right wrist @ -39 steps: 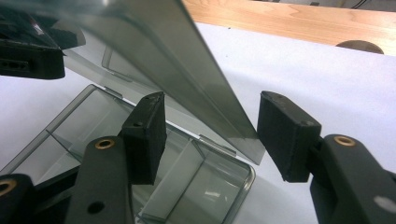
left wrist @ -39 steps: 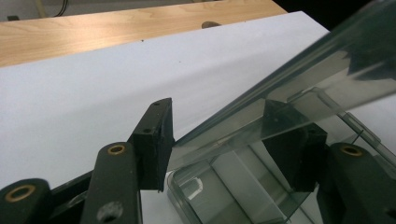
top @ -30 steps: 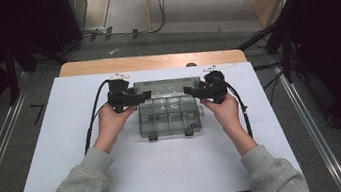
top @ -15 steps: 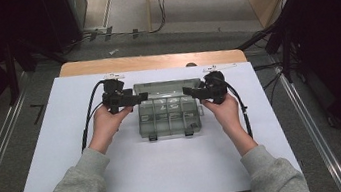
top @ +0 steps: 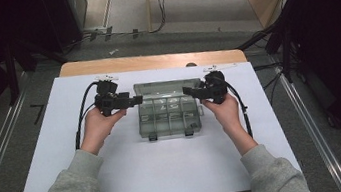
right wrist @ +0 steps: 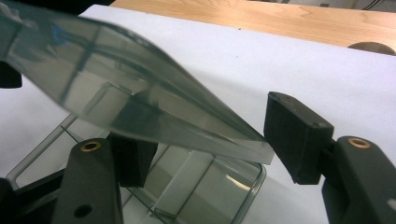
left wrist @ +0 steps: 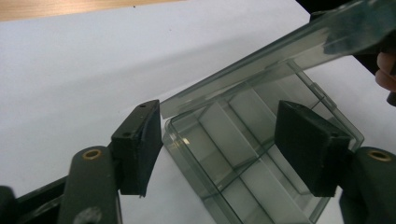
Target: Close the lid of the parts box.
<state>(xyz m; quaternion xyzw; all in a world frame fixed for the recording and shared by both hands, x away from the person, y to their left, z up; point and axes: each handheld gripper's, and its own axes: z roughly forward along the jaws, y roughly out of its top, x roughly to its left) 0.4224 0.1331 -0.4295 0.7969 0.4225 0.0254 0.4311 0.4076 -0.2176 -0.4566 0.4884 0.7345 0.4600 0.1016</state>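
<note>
A: Box location?

B: Clear box [top: 168,110] sits between the two tongs, on the white surface [top: 135,181]. Left tongs [top: 135,100] are at its left edge, right tongs [top: 188,91] at its right edge, both pointing inward at it.

A: Lid?

B: Lid [left wrist: 280,51] is raised at a slant, hinged on the far side. In the left gripper view its near corner sits just beside the left pad, and the open tray [left wrist: 243,154] with dividers lies between the two pads.

A: Left tongs [left wrist: 233,144] state?

B: Apart. The jaws have just been closing a little, lid corner and tray corner between them, but I can't see either pad pressing. Can't tell if the left pad touches the lid corner.

A: Right tongs [right wrist: 210,144]?

B: Also apart. In the right gripper view the lid [right wrist: 116,88] edge runs across between the pads, its tip just beside the right pad. The left pad is behind the lid, seen through the plastic. The tray [right wrist: 210,186] corner is below, between the jaws. No clamp visible.

A: Hands?

B: Left hand [top: 99,126] and right hand [top: 223,111] each hold their tool, grey sleeves coming in from the bottom. Cables loop outward on both sides.

A: Anything in the compartments?

B: Too small to tell.
</note>
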